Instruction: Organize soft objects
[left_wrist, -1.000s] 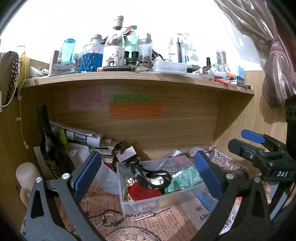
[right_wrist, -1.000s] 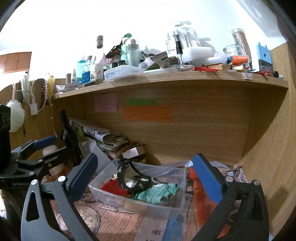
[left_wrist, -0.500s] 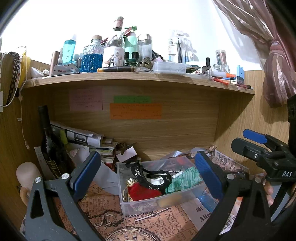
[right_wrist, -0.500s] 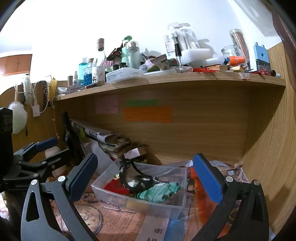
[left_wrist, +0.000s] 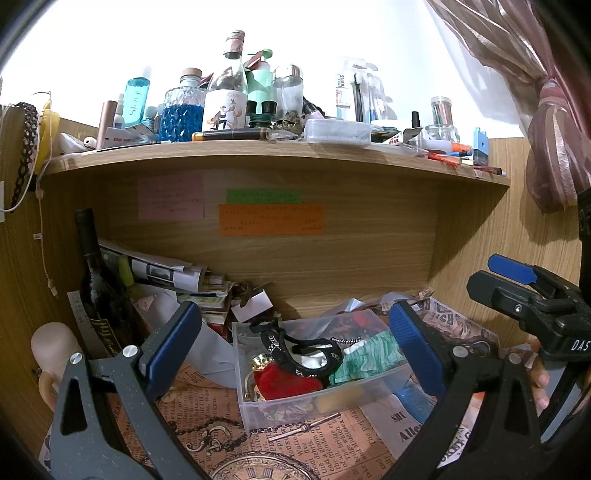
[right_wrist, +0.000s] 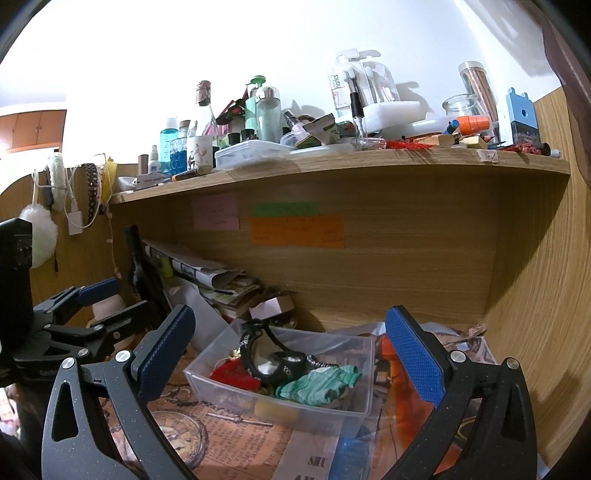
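A clear plastic box (left_wrist: 314, 400) (right_wrist: 229, 384) stands on the desk under the shelf. In it lie a green cloth (left_wrist: 364, 363) (right_wrist: 317, 382), a red soft piece (left_wrist: 284, 382) (right_wrist: 231, 376) and a black-and-white eye mask (left_wrist: 299, 349) (right_wrist: 273, 360). My left gripper (left_wrist: 295, 347) is open and empty, in front of and above the box. My right gripper (right_wrist: 288, 350) is open and empty, also facing the box. Each gripper shows at the side of the other's view, the right one (left_wrist: 524, 291) and the left one (right_wrist: 88, 310).
A shelf (left_wrist: 258, 147) crowded with bottles and jars runs overhead. A dark wine bottle (left_wrist: 99, 288), stacked newspapers (left_wrist: 166, 269) and a pale round object (left_wrist: 51, 343) stand at the left. Printed vintage paper (left_wrist: 295, 443) covers the desk. A wooden wall (right_wrist: 535, 295) closes the right side.
Both grippers have lifted and drawn back slightly, so the box sits a little lower and farther in both views. Both stay open and empty.
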